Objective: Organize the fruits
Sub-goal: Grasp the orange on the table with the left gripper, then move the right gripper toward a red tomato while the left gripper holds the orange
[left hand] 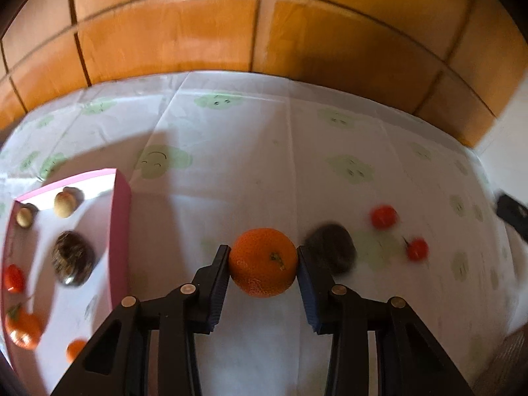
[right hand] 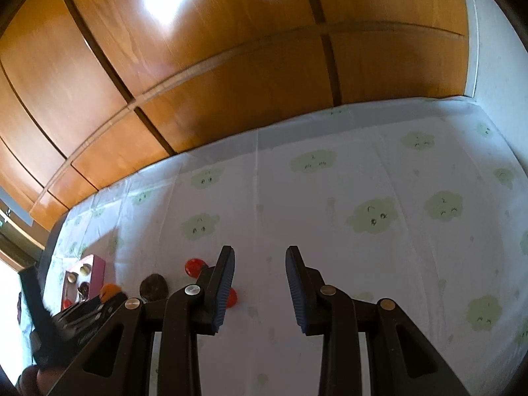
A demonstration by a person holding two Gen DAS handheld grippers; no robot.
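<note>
Mandarin (left hand: 263, 262): sits between the two pads of the left gripper (left hand: 264, 254), stem scar facing the camera, over the white tablecloth (left hand: 250, 165) printed with green smiling clouds.
Left gripper: jaws narrowed onto the mandarin — both pads meet its sides, so it has hold of the fruit.
Dark round fruit (left hand: 331, 247): just beside the mandarin at its 3 o'clock, blurred, on the cloth.
Red tomatoes: one (left hand: 383, 216) at about 2 o'clock from the mandarin, another (left hand: 417, 249) at 3 o'clock beyond the dark fruit; both on the cloth.
Pink box (left hand: 120, 231): well apart at 9 o'clock; inside lie two pale small fruits (left hand: 65, 204), a dark mottled fruit (left hand: 73, 259), a red tomato (left hand: 14, 279) and two orange fruits (left hand: 23, 328).
Right gripper (right hand: 260, 274): jaws show a modest gap — nothing between the pads, only bare cloth beyond them.
Backdrop: wooden panelled doors (left hand: 171, 39) behind the table.
</note>
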